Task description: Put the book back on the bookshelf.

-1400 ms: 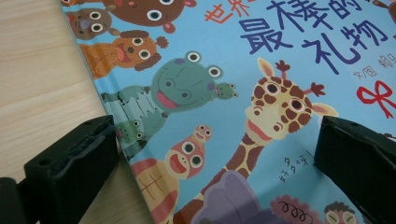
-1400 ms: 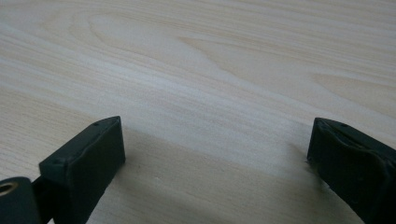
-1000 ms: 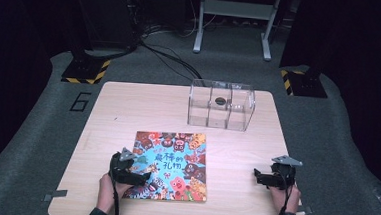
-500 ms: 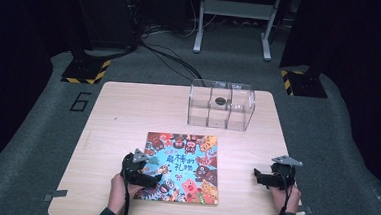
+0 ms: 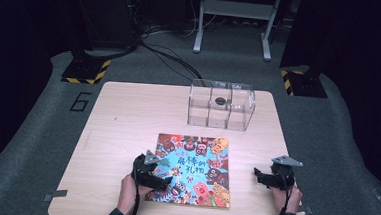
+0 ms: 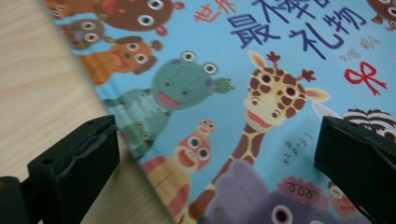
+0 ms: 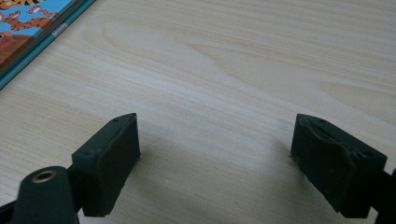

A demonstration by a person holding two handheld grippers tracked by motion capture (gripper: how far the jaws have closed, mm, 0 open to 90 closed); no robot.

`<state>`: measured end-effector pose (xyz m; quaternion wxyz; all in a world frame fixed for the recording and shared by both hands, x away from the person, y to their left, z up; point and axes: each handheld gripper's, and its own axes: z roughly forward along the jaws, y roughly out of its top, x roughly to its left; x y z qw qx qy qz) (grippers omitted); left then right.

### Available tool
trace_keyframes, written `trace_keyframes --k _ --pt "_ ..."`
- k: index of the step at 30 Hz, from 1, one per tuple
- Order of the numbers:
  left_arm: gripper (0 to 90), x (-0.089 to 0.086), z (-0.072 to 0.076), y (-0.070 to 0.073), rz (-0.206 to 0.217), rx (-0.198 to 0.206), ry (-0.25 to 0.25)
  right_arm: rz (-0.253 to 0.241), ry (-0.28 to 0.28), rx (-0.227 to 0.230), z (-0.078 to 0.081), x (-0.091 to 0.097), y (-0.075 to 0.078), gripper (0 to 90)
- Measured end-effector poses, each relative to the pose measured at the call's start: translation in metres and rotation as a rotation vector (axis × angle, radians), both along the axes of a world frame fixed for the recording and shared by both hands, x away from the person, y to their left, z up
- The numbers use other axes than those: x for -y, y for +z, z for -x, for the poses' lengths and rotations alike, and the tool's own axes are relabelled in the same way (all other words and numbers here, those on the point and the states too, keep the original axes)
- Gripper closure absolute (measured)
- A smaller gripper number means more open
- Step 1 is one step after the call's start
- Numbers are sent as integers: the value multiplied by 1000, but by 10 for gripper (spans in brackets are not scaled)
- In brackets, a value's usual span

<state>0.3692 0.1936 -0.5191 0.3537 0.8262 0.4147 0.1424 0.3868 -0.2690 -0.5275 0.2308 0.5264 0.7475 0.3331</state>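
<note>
The colourful cartoon-animal picture book (image 5: 193,170) has slid rightward under the open left gripper (image 5: 160,175), toward the empty-jawed, just-narrowing right gripper (image 5: 260,175), likely for a two-handed handoff.

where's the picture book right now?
In the high view the picture book lies flat on the table near its front edge, just in front of the clear box, with the left gripper over its left edge.
</note>
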Motion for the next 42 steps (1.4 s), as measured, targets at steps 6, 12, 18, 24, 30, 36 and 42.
trace_keyframes --k 6,12,18,24,30,36,42 --pt "0 -41 -4 10 49 57 151 -48 14 -51 -2 -13 10 133" --pt "1 -61 -17 0 -9 36 203 -68 157 -122 -15 -59 21 157" --pt "1 -52 -23 -5 -62 38 191 -90 240 -185 -31 -92 23 200" --pt "1 -55 -25 -10 -62 50 246 -117 259 -248 -42 -107 23 249" --pt "0 -53 -25 -12 -40 54 259 -102 269 -279 -48 -119 24 301" --pt "0 -53 -25 -12 -42 54 258 -82 253 -292 -51 -124 25 302" --pt "0 -53 -25 -12 -45 54 247 -66 237 -295 -50 -125 25 339"
